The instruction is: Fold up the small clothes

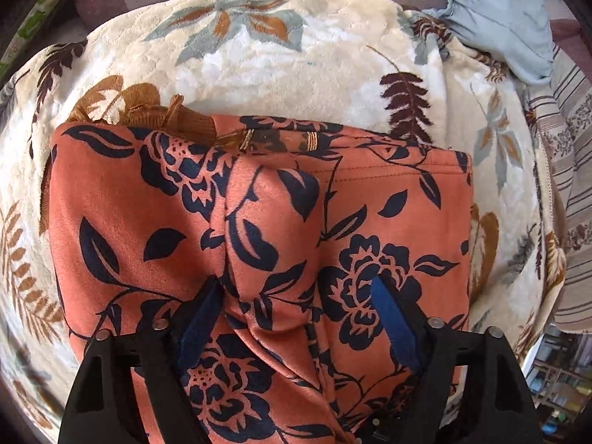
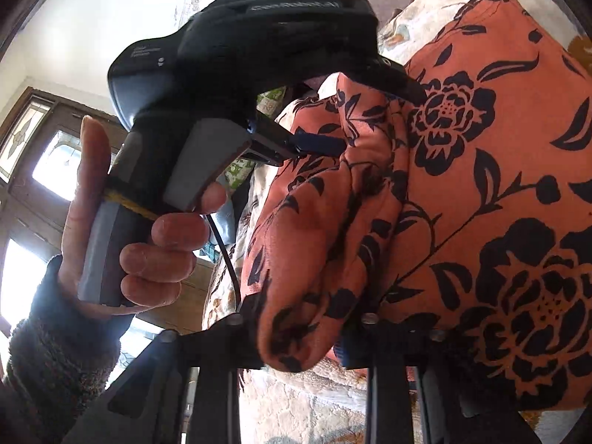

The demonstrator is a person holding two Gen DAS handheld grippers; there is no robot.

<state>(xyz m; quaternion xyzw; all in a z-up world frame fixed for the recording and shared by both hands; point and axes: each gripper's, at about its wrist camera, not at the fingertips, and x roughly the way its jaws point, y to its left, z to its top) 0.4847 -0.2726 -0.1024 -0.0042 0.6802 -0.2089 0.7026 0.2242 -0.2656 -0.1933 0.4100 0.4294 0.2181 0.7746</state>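
The left gripper [image 1: 296,296], jaws spread, straddled a ridge in the orange floral garment [image 1: 259,203]; the right gripper [image 2: 299,336] pinched its rolled edge.

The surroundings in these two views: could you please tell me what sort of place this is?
Most likely a home living room or bedroom. The orange floral garment lies on a plush leaf-patterned blanket, a pale blue cushion sits behind it, and a wooden door with stained glass shows beyond.
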